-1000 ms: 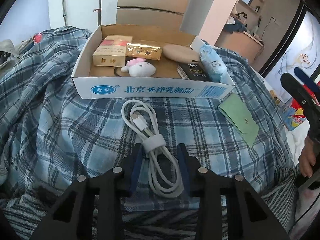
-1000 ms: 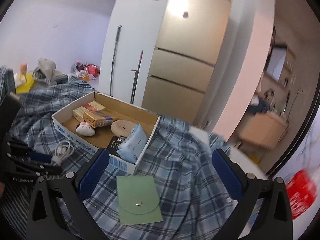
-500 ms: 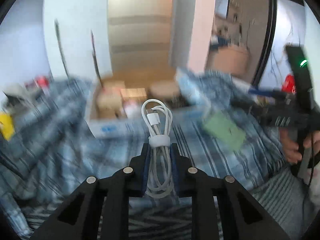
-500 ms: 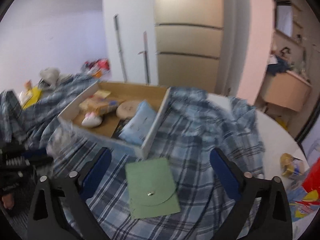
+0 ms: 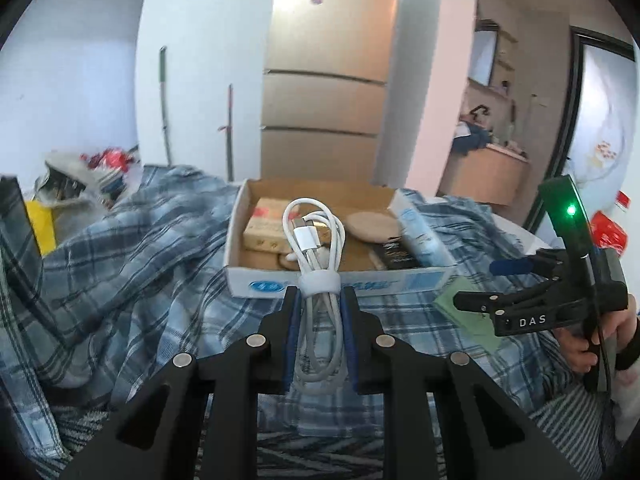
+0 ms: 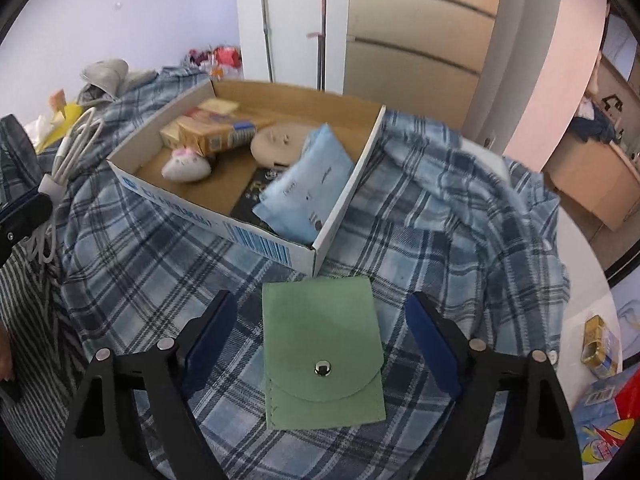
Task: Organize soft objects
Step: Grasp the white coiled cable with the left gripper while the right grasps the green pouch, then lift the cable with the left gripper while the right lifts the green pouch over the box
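My left gripper [image 5: 319,312] is shut on a coiled white cable [image 5: 316,248] and holds it up above the plaid cloth, in front of the cardboard box [image 5: 340,284]. The cable also shows at the left of the right wrist view [image 6: 68,148]. My right gripper [image 6: 320,336] is open, its fingers on either side of a green snap pouch [image 6: 320,356] lying flat on the cloth just in front of the box's [image 6: 256,240] near corner. The box holds a white plush [image 6: 186,166], a blue tissue pack [image 6: 308,188], a tan round pad [image 6: 280,144] and yellow packets [image 6: 208,132].
A blue plaid cloth [image 6: 440,220] covers the table. The right gripper's body [image 5: 552,304] shows at the right of the left wrist view. A yellow carton [image 6: 598,340] and colourful bags lie at the far right table edge. A fridge stands behind.
My left gripper closed on the cable and lifted it off the cloth. My right gripper moved down and forward over the green pouch, which now lies between its open fingers.
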